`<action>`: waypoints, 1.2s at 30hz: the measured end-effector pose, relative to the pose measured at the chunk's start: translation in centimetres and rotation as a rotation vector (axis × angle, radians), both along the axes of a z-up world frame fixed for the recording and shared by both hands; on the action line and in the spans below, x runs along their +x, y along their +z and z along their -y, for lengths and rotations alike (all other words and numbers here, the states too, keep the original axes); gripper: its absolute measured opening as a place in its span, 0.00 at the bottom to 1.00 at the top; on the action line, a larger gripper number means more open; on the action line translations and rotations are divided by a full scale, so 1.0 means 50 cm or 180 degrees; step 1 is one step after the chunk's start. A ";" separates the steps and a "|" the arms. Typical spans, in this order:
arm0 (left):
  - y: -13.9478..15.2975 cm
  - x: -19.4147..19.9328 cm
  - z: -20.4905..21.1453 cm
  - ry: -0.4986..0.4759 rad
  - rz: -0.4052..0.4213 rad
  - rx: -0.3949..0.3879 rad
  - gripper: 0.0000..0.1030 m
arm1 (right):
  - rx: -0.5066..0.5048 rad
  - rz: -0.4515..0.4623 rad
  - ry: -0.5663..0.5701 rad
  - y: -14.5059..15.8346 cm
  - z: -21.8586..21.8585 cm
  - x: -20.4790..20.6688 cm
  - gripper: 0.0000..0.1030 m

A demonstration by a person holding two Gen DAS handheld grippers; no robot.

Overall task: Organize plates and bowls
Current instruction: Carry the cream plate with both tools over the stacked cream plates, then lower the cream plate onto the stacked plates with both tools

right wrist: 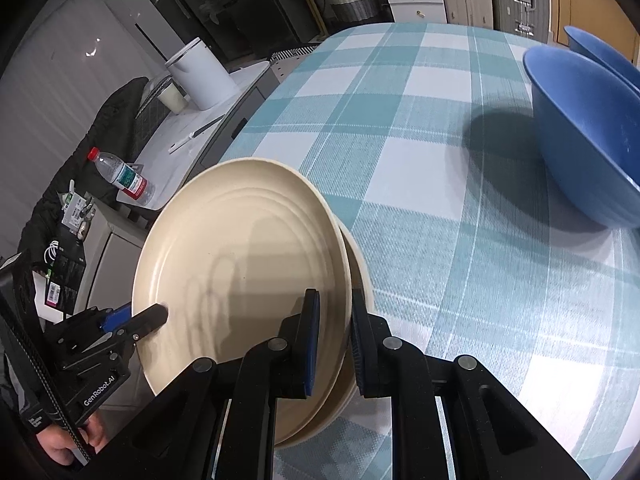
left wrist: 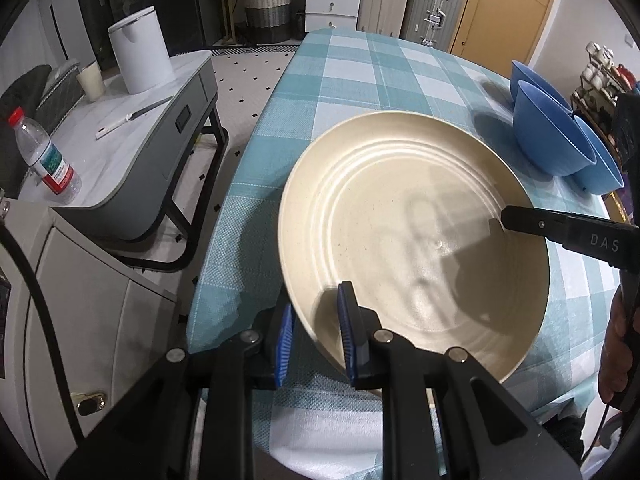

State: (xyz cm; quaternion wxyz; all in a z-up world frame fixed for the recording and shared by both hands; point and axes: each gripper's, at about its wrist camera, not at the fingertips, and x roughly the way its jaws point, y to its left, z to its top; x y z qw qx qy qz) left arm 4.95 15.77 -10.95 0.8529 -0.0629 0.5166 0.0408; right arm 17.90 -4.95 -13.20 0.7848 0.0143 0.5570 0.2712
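A stack of cream plates (left wrist: 412,220) sits near the front left edge of the checked table. My left gripper (left wrist: 316,336) straddles the near rim, one blue pad inside and one outside. In the right wrist view the top cream plate (right wrist: 240,264) is tilted up off the one below. My right gripper (right wrist: 334,344) is shut on the stack's right rim. The left gripper (right wrist: 136,318) shows at the plate's left rim. Blue bowls (left wrist: 552,136) lie nested and tipped on their sides at the right, also in the right wrist view (right wrist: 588,136).
A teal checked tablecloth (left wrist: 360,76) covers the table. Left of it stands a grey side table (left wrist: 132,152) with a white canister (left wrist: 138,50), a cup, a knife and a water bottle (left wrist: 46,156). A spice rack (left wrist: 604,76) stands at the far right.
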 end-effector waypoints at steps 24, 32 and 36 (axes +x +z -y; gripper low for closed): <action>-0.004 -0.014 0.045 -0.0093 0.0109 0.0528 0.23 | -0.0010 0.0150 -0.0051 0.010 0.017 -0.032 0.14; -0.003 -0.020 0.045 -0.0134 0.0098 0.0494 0.23 | 0.0019 0.0132 -0.0064 0.010 0.024 -0.037 0.15; -0.003 -0.020 0.048 -0.0146 0.0092 0.0512 0.24 | 0.0027 0.0136 -0.0071 0.012 0.027 -0.040 0.16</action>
